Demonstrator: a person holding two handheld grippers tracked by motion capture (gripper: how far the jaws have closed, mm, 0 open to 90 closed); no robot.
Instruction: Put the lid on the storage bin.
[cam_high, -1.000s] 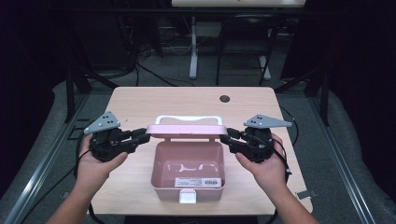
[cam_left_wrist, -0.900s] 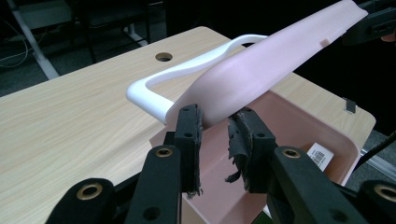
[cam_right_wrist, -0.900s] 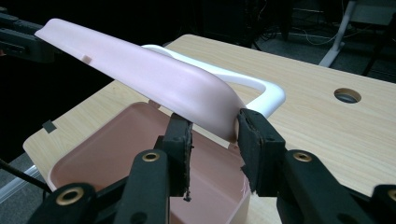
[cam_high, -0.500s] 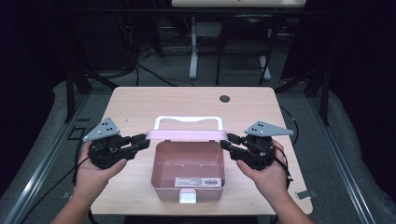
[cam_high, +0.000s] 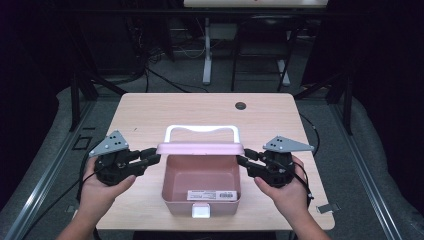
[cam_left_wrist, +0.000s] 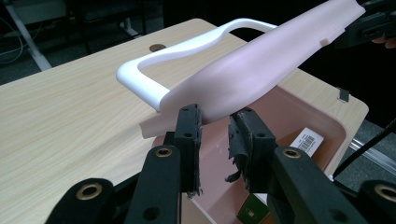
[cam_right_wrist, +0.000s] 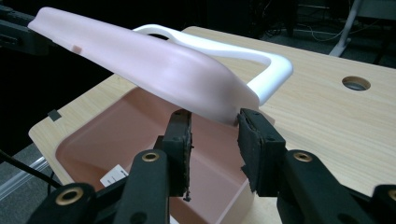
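A pink box (cam_high: 200, 206) stands open at the table's near edge, a barcode label (cam_high: 211, 195) on its inner front wall. Its pink lid (cam_high: 200, 148) with a white handle (cam_high: 200, 129) hangs tilted over the back of the box. My left gripper (cam_high: 154, 156) is at the lid's left end and my right gripper (cam_high: 243, 162) at its right end. In the left gripper view the lid's corner (cam_left_wrist: 261, 60) sits between the jaws of the left gripper (cam_left_wrist: 215, 126). In the right gripper view the right gripper (cam_right_wrist: 215, 128) pinches the lid's other corner (cam_right_wrist: 154, 65).
The wooden table (cam_high: 150, 115) has a round cable hole (cam_high: 241, 105) at the back right. A white latch (cam_high: 201, 211) sticks out from the box front at the table's edge. Dark frames, desk legs and cables stand on the floor behind.
Both grippers have come slightly down and toward the person, and the lid has tipped a little farther forward over the box.
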